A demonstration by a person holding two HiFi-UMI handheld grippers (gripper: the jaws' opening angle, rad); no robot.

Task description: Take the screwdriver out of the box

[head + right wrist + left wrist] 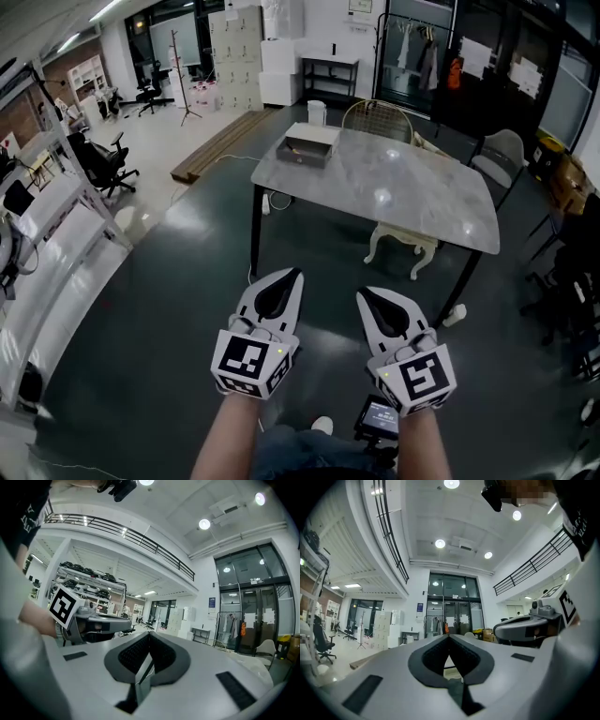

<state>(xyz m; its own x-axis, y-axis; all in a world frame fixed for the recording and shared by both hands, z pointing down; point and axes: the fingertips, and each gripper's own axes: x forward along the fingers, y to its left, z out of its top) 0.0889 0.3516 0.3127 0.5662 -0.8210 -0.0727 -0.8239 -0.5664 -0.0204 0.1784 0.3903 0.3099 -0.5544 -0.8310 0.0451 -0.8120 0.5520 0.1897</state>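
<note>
A table (394, 192) with a pale grey, marbled top and thin dark legs stands on a dark, glossy floor (169, 309). The only thing on the top is a shallow, pale box (309, 145), which sits at the far left corner close to both edges; what it holds is too small to make out. Ceiling lights show as bright spots on the rest of the top. On the floor, a white stool (403, 246) with curved legs stands under the table, and long wooden planks (220, 145) lie well off to the left
</note>
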